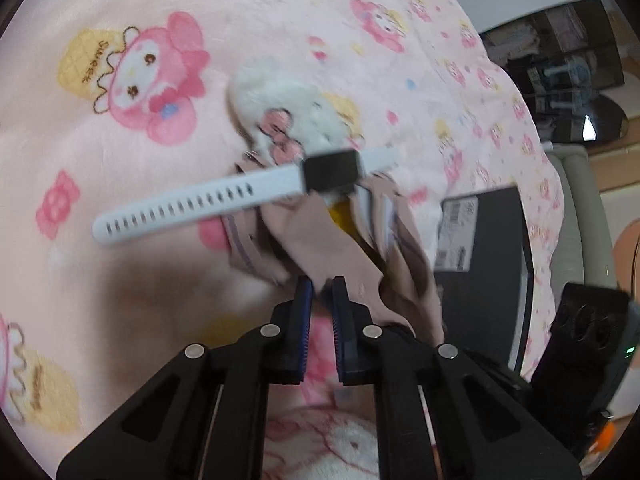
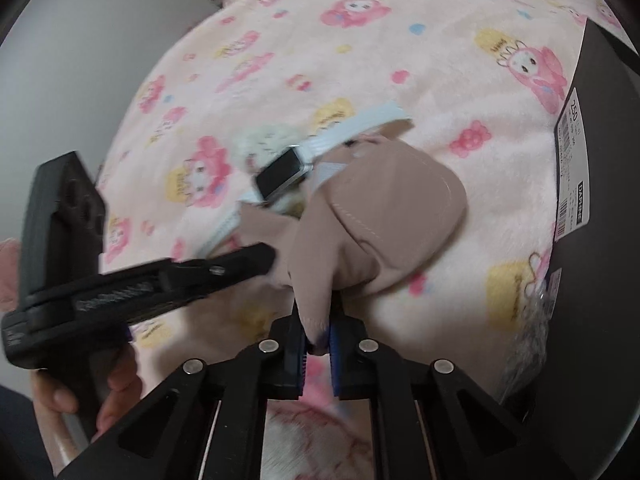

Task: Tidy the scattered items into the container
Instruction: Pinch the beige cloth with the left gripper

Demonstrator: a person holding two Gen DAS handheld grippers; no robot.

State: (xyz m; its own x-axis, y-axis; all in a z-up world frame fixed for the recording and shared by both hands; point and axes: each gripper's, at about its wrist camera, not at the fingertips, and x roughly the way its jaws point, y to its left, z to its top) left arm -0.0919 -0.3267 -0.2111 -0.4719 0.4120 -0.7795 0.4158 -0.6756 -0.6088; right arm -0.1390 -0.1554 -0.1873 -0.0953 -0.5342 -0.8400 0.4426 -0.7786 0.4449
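Both grippers, left [image 1: 322,294] and right [image 2: 318,330], are clamped on a beige cloth [image 2: 380,216] mid-blanket [image 2: 360,60]; watch [image 1: 330,170] and apparently a plush toy [image 1: 280,96] remain outside the black box [image 2: 600,200].

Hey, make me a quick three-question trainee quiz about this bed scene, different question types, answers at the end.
1. True or false: the watch lies on top of the cap.
2. Multiple choice: what is pinched by the right gripper? A) the watch strap B) the cap's fabric C) the blanket D) nothing
3. Fill in: in the right wrist view, the dark box sits at the picture's ____ edge.

Key: 1 true. 2 B. 3 right.

Note: the left gripper is also shut on the cap; a fluffy white toy lies beyond the watch.
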